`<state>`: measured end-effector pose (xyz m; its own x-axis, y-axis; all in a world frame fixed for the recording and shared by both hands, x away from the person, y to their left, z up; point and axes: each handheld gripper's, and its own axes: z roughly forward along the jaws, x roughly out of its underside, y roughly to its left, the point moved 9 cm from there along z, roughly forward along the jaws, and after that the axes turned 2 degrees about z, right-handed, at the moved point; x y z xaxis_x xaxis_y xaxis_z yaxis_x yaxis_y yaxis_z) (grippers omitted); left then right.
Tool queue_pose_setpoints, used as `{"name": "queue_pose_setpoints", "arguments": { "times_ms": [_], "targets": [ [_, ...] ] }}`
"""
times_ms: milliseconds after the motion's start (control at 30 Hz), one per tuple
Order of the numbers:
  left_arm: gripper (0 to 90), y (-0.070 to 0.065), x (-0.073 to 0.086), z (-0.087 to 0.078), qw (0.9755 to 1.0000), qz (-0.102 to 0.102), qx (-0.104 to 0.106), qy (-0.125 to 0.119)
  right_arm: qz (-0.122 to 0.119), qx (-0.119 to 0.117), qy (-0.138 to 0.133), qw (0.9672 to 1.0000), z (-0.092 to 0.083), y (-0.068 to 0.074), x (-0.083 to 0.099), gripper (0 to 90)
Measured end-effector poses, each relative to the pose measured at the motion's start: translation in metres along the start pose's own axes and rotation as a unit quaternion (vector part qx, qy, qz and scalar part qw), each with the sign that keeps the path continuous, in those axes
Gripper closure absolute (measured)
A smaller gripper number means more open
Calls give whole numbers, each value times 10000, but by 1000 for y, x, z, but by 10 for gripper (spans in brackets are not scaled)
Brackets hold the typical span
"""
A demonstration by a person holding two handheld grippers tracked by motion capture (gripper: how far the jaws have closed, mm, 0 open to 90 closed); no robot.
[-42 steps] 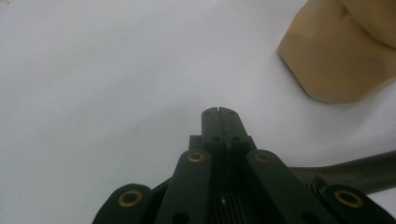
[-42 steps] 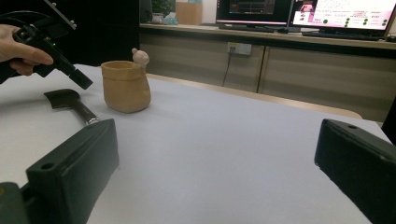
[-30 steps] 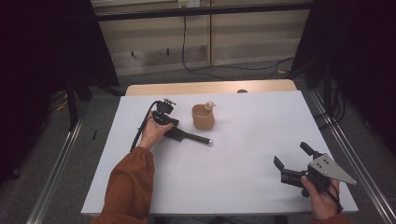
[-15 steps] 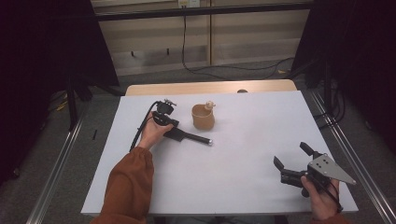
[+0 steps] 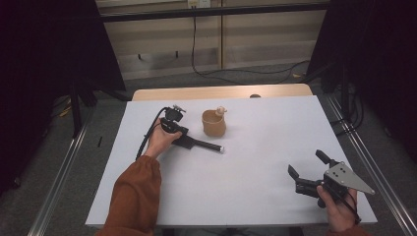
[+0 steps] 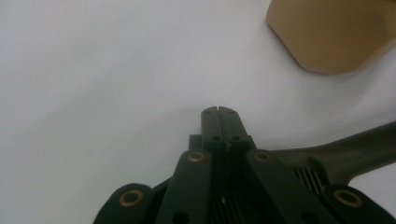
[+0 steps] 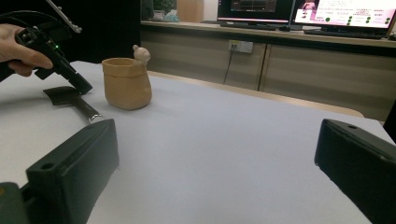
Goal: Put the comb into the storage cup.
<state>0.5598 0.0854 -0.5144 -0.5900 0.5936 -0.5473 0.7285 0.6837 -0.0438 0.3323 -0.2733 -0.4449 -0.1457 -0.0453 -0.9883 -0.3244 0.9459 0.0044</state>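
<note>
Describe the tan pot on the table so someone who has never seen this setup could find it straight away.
Start at the white table and look toward its far edge, left of centre. There stands the tan pot, an open, sack-shaped cup just right of the left gripper, whose shut jaws hold nothing. A small pale figure perched on its rim sets it apart from the black tool lying beside it.

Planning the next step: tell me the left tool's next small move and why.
Probably open the left tool: its jaws are shut with nothing between them, above the black utensil lying beside the tan cup. Opening comes before any grasp.
</note>
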Motion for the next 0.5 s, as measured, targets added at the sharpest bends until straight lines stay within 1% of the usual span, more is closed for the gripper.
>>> {"name": "queue_pose_setpoints", "arguments": {
  "times_ms": [333,500],
  "targets": [
    [900,-2,1,-1,9999,84,23,62,-9,6,-1,10000,0,0,0,0],
    [900,-3,2,-2,9999,91,48,76,-2,6,-3,10000,0,0,0,0]
  ]
}}
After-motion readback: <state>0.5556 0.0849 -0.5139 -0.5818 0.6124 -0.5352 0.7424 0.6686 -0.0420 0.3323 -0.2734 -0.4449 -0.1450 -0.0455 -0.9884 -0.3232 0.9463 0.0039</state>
